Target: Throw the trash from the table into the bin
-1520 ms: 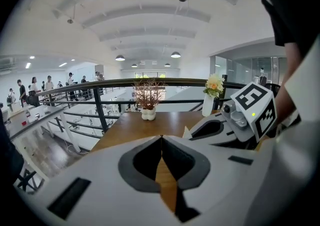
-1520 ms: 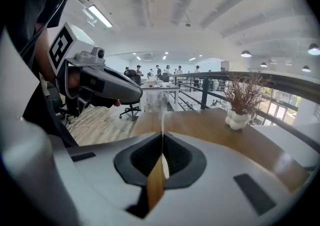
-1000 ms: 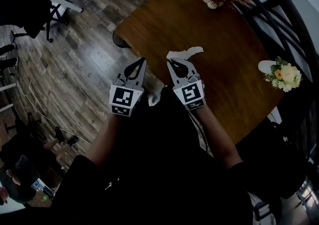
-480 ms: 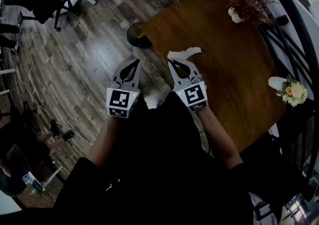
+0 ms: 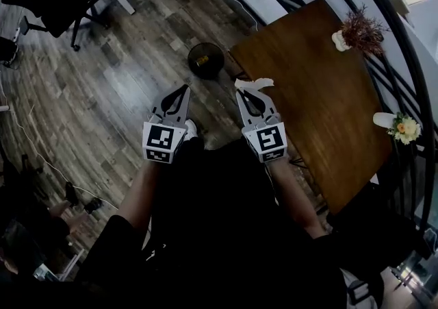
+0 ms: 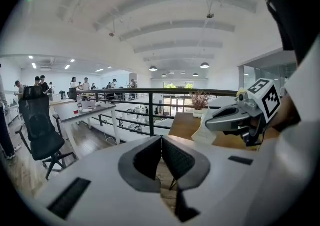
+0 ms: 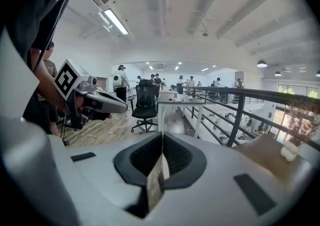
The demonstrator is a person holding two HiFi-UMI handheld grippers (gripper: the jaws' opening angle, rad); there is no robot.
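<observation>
Paper scrap (image 5: 254, 83) pinched in my right gripper (image 5: 244, 93), bin (image 5: 206, 61) ahead on the floor.

My right jaws are clenched on the white scrap, which sticks out past their tips at the table (image 5: 321, 116) edge. My left gripper (image 5: 182, 91) is closed on nothing. The bin stands ahead and a little left of the scrap, between the two grippers' lines, seemingly nearer my right one.

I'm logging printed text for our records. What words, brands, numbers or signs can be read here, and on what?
No words, brands or numbers can be read in any view.
On the marker cube of the left claw: black-and-white square pattern, no letters.
On the marker cube of the right claw: the same kind.
On the white paper in the right claw: no print shows.
On the bin: no label shows.
</observation>
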